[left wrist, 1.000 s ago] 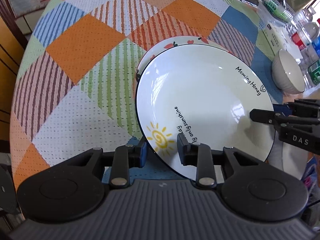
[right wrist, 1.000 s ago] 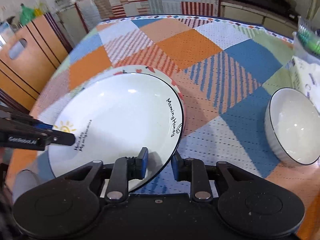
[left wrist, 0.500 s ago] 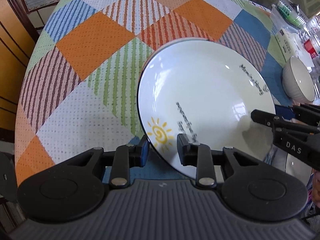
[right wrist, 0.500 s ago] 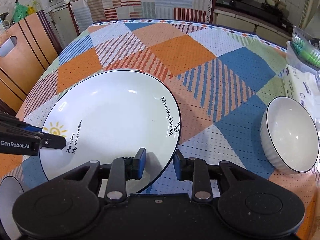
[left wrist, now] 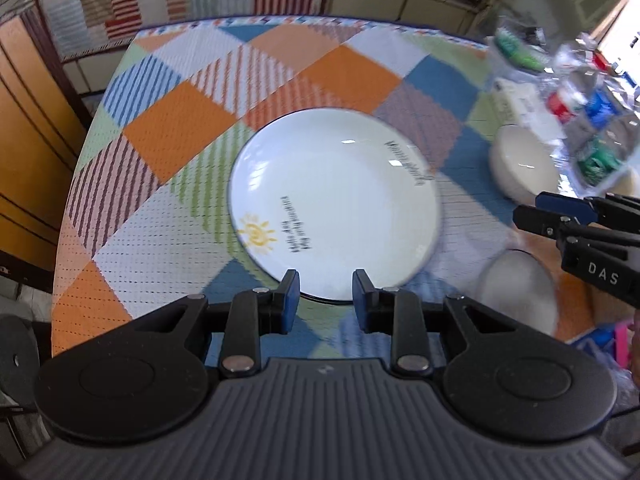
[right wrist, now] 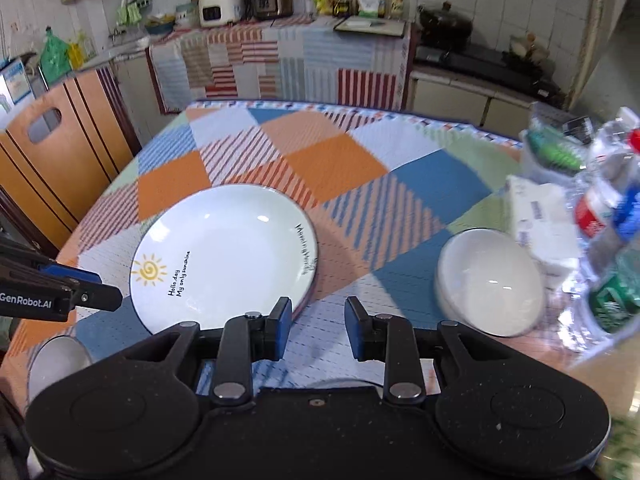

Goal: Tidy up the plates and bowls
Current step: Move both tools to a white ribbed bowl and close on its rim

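Observation:
A white plate with a yellow sun and dark rim (left wrist: 336, 208) lies flat on the patchwork tablecloth; it also shows in the right wrist view (right wrist: 224, 256). It covers a second plate seen earlier, now hidden. My left gripper (left wrist: 325, 300) is open and empty at the plate's near edge. My right gripper (right wrist: 314, 328) is open and empty, just right of the plate's near edge. A white bowl (right wrist: 490, 282) sits to the right; it also shows in the left wrist view (left wrist: 520, 164). Another white bowl (left wrist: 518, 290) lies near the front.
Plastic bottles (right wrist: 612, 216) and a white packet (right wrist: 540, 216) crowd the table's right side. A small white bowl (right wrist: 56, 360) sits at the front left. Wooden chairs (right wrist: 52, 152) stand left of the table (right wrist: 320, 152). A kitchen counter runs behind.
Both grippers let go of the sun plate and opened. The plate now lies flat on the other plate. Both grippers drew back and up from it.

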The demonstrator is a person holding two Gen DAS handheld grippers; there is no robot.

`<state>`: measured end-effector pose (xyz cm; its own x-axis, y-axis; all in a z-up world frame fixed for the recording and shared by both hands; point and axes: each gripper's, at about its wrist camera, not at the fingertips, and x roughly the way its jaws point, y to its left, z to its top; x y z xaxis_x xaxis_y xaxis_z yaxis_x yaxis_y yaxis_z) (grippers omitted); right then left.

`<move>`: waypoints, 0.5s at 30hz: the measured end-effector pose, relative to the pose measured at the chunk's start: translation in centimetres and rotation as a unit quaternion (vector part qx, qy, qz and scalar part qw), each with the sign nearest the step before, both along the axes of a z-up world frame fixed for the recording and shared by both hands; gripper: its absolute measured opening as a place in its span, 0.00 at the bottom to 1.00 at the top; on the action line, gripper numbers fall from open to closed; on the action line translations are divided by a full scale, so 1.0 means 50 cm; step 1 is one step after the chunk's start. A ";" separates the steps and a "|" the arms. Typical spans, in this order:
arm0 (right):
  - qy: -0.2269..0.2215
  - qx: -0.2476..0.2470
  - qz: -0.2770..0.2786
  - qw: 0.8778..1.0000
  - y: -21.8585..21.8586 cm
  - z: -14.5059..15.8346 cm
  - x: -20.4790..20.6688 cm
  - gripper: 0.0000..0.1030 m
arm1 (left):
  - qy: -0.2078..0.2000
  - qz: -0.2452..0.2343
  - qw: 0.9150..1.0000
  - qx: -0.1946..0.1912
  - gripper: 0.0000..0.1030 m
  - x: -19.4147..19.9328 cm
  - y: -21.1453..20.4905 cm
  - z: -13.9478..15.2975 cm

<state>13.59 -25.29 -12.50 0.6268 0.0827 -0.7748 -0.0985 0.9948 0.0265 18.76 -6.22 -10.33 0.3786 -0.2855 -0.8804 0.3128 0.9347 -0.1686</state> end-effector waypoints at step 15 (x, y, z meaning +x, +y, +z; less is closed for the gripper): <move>-0.045 0.021 0.024 0.998 -0.122 0.066 -0.125 0.80 | -0.044 -0.050 0.998 0.022 0.42 -0.095 -0.141 0.132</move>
